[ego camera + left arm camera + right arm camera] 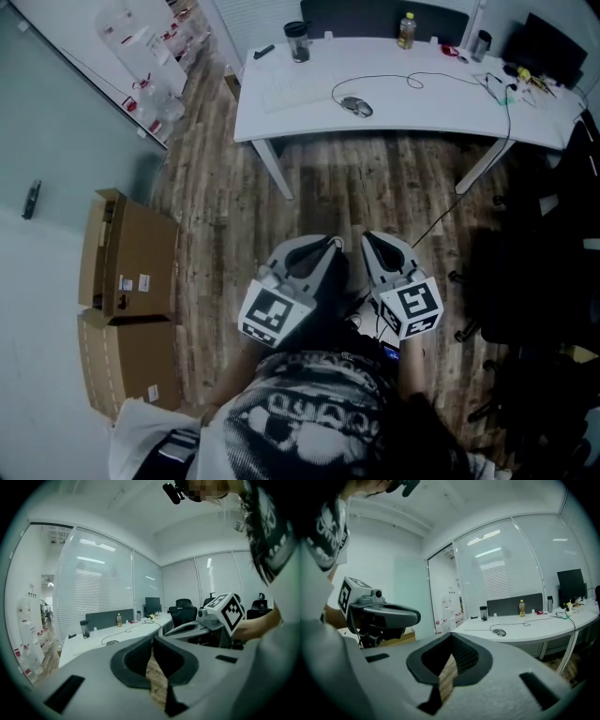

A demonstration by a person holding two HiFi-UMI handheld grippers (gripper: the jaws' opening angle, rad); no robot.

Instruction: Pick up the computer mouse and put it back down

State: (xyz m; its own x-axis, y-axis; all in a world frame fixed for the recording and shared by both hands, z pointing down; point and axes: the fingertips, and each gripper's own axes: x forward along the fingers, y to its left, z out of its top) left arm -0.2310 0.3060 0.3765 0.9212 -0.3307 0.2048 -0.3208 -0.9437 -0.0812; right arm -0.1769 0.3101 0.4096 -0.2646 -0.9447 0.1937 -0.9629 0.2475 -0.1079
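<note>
A grey wired computer mouse (356,107) lies on the white desk (422,112) at the far end of the room, its black cable looping to the right. It also shows small in the left gripper view as the mouse (112,642) and in the right gripper view as the mouse (499,632). My left gripper (335,247) and right gripper (368,240) are held side by side close to the person's body, over the wooden floor and well short of the desk. Both point toward the desk. The left gripper (153,640) and right gripper (451,637) are shut with nothing between the jaws.
Cardboard boxes (131,272) stand on the floor at the left. On the desk are a dark tumbler (297,41), a yellow bottle (406,30), a white keyboard (291,94) and a monitor (548,47). Dark office chairs (544,291) crowd the right side.
</note>
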